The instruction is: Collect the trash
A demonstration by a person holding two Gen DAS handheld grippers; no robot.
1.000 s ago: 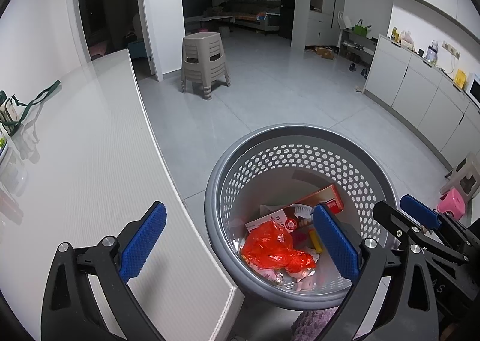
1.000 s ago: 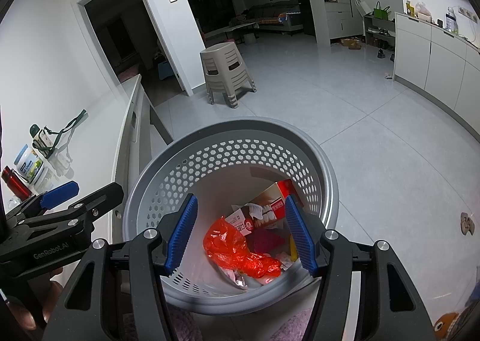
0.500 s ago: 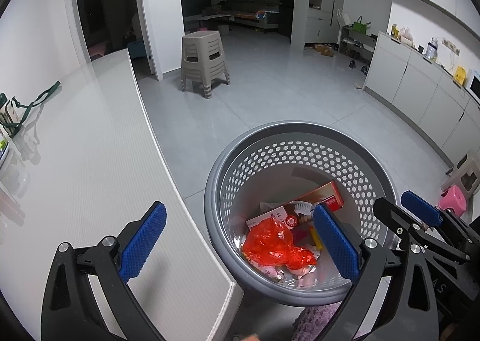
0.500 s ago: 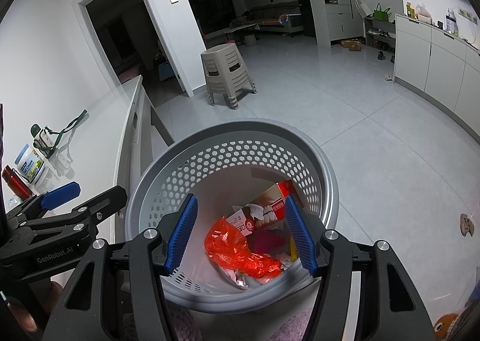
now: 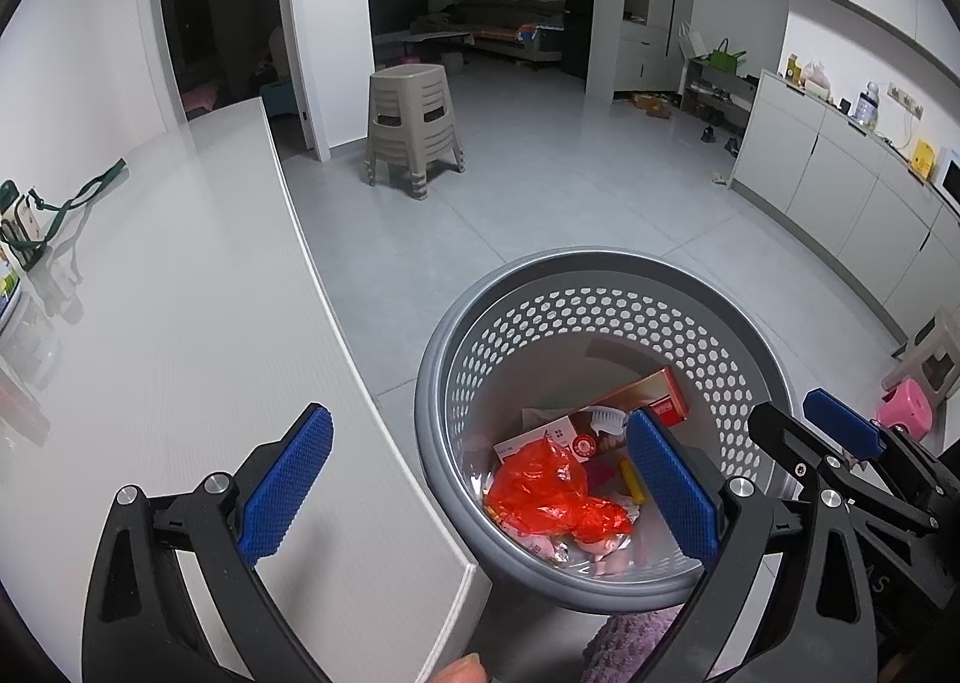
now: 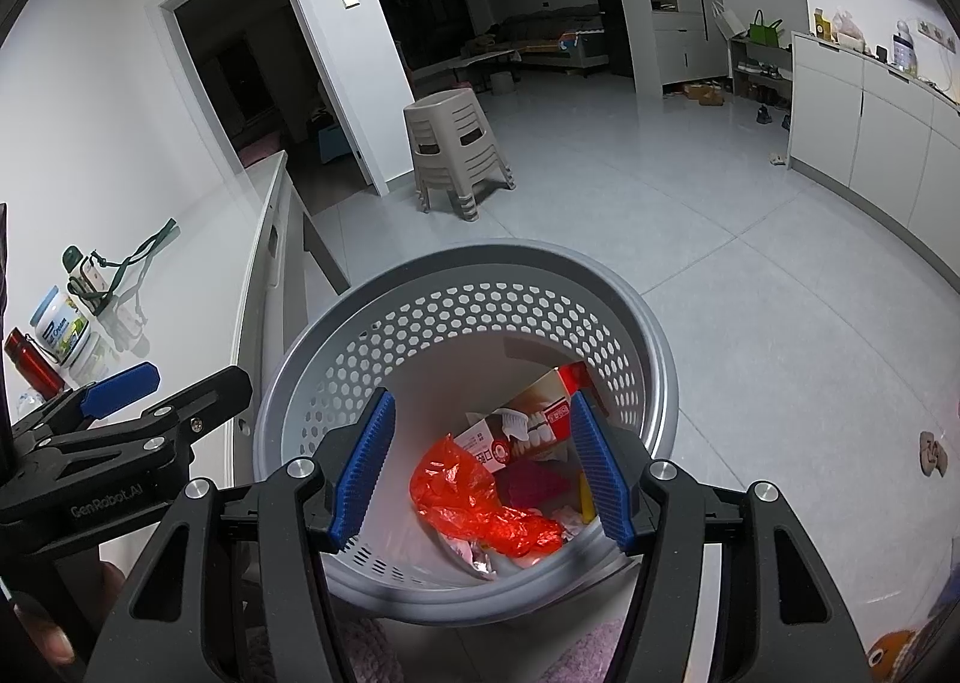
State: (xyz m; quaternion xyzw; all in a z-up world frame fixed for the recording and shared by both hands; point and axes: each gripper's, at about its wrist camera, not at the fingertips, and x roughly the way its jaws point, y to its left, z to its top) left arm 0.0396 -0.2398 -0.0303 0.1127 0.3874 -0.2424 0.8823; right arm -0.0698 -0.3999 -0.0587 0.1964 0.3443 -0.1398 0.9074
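1. Two tongs are in my view, and both hang over a round grey plastic basket with a perforated wall (image 5: 708, 323) (image 6: 480, 311) that sits on the pale tiled floor.
2. My left tongs (image 5: 480, 479) have their blue ribbed pads spread wide apart with nothing between them; one pad sits over the white surface (image 5: 150, 323), the other over the basket's mouth.
3. My right tongs (image 6: 480, 467) also stand apart, empty, with both pads framing the inside of the basket.
4. Collected trash lies at the bottom of the basket: a crumpled red plastic bag (image 5: 546, 491) (image 6: 474, 497) on top, and behind it a flat red-and-white toothpaste carton (image 5: 624, 413) (image 6: 534, 419) leaning against the wall.
5. A small yellow item (image 5: 633, 480) lies just beside the bag; I cannot tell what it is.
6. On the white surface, off to my left, I see a red bottle (image 6: 30, 362) and a white jar with a blue-and-green label (image 6: 63, 329) close together.
7. Well beyond the basket, a stack of beige plastic stools (image 5: 414, 131) (image 6: 459, 149) stands on the floor.
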